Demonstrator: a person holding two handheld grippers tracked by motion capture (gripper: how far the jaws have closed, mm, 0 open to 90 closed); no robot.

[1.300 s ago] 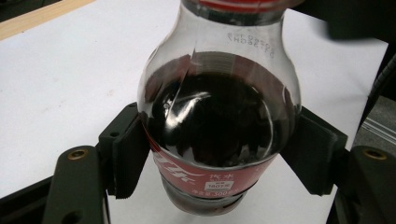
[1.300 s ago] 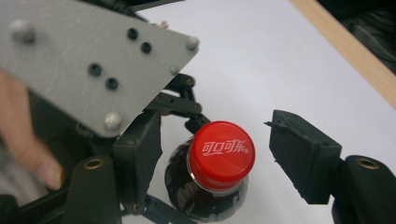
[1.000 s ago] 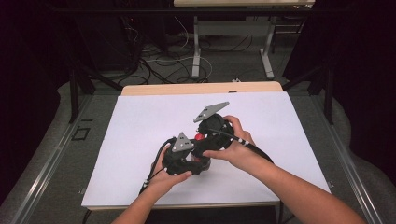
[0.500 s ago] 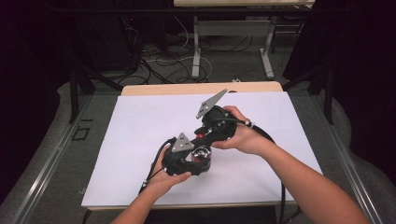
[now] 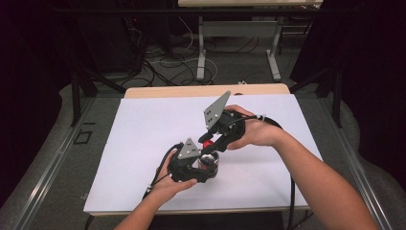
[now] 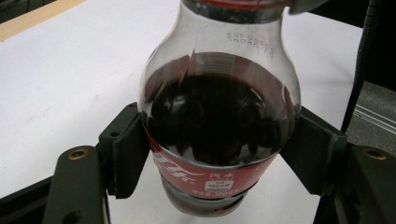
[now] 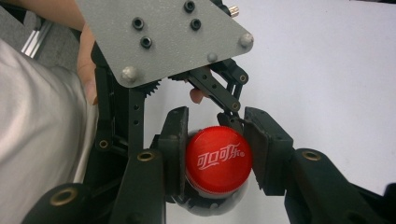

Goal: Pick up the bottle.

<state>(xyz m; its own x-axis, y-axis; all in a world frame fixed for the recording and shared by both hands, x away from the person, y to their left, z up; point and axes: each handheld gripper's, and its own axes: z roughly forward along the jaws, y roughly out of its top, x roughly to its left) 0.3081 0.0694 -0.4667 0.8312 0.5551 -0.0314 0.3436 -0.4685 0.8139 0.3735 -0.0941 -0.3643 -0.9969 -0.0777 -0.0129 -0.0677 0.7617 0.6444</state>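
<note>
The bottle stands upright on the white sheet, at about 6 o'clock from the table's centre. The left gripper clamps the bottle's body at the label, pads pressed on both sides; this anchors it against turning. The right gripper comes in from 1 o'clock above and is closed narrowly on the red cap, jaws bearing on opposite sides. Judged step: unscrewing the cap, with the body held fixed so that only the cap rotates.

In the left gripper view, the clear plastic cola bottle is cut off above its neck. In the high view, the black two-jaw grippers hide most of it; its small label print stays illegible.
</note>
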